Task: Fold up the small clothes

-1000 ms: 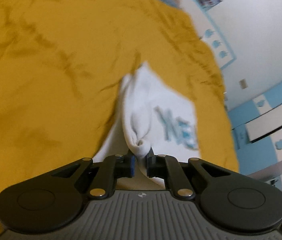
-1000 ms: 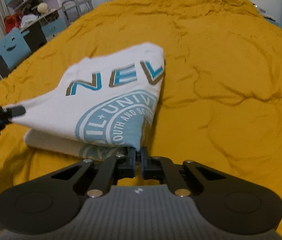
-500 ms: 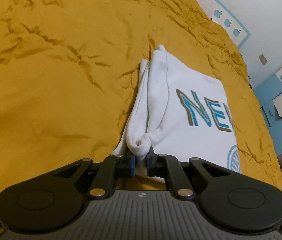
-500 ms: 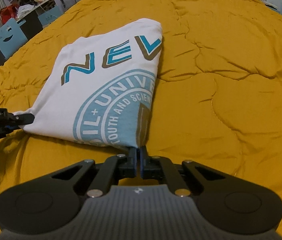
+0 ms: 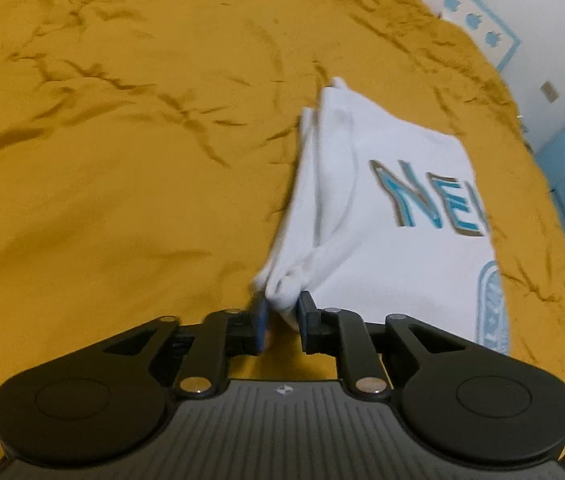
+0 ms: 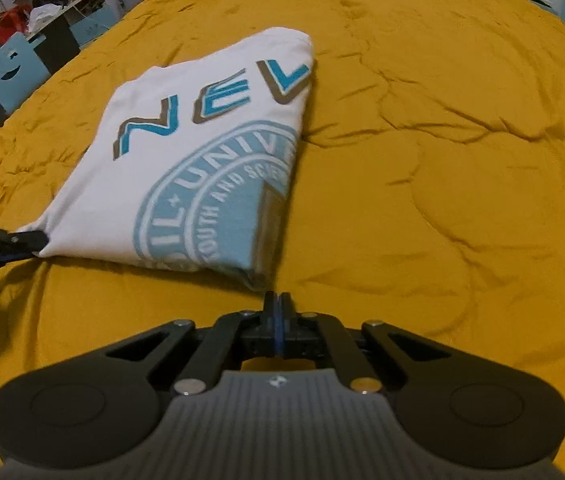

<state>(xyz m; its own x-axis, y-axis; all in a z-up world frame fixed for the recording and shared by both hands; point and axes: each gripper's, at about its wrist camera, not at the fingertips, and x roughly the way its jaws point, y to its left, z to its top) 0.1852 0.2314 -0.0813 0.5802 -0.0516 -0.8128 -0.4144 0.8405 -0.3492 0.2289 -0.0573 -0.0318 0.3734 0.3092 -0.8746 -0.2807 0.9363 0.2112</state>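
Note:
A folded white T-shirt (image 6: 186,152) with blue "NEV" lettering and a round blue emblem lies flat on the mustard-yellow bedspread (image 6: 442,140). In the left wrist view the T-shirt (image 5: 386,216) runs away to the right. Its bunched near corner sits between the fingers of my left gripper (image 5: 282,307), whose jaws are opening and stand slightly apart from the cloth. The left gripper (image 6: 28,240) also shows at the shirt's left corner in the right wrist view. My right gripper (image 6: 278,300) is shut with nothing in it, just short of the shirt's near right corner.
Shelves with clutter (image 6: 42,4) and a blue chair back (image 6: 14,68) stand beyond the bed's far left edge. A white wall with blue panels (image 5: 562,92) lies past the bed on the right. Wrinkled bedspread (image 5: 122,160) stretches on all sides of the shirt.
The shirt has come down from a lifted, draped hold to lie flat. My left jaws have parted around the bunched corner. The right gripper has drawn back off the shirt's corner.

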